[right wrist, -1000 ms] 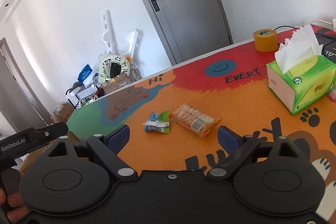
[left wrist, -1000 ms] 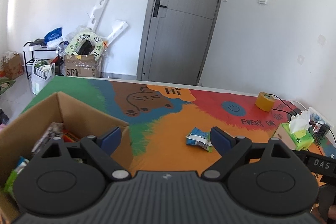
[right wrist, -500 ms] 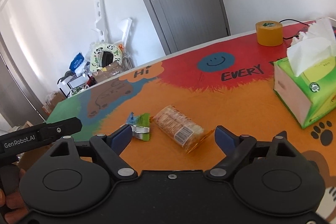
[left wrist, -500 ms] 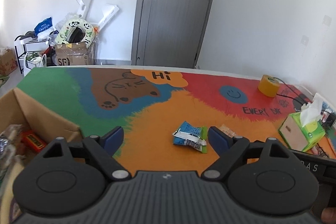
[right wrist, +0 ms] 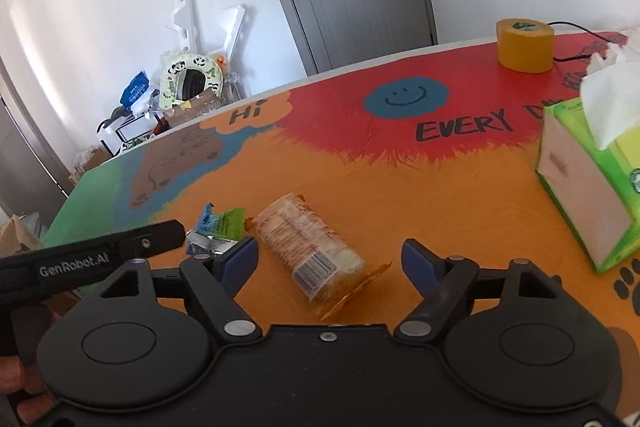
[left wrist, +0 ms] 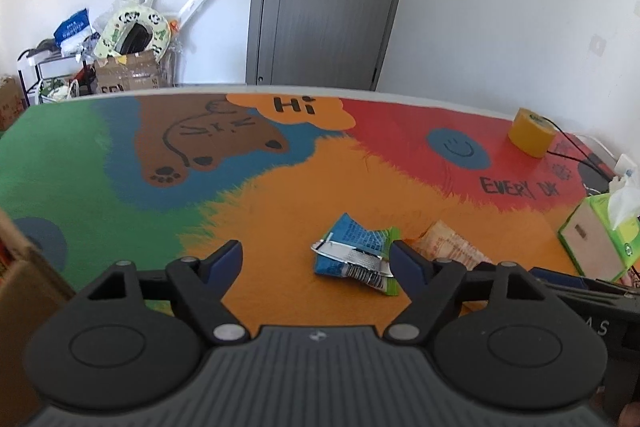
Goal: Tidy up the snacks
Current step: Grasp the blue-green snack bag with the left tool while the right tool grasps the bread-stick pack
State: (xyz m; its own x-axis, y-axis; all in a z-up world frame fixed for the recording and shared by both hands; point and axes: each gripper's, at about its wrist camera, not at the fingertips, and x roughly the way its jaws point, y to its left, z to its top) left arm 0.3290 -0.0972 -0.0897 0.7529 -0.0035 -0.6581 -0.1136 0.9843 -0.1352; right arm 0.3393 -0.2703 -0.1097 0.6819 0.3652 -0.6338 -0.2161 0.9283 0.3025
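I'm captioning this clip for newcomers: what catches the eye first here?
The loud painted tabletop, with its blue smiley and "Hi". On its orange middle lie two snacks side by side: a blue-green packet and a clear cracker pack. A green tissue box stands at the right, yellow tape roll behind.

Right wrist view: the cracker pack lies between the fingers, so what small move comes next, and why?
Probably ease the right gripper down and forward over the cracker pack. Its closing fingers flank the pack without touching it, and it lies flat on the table.
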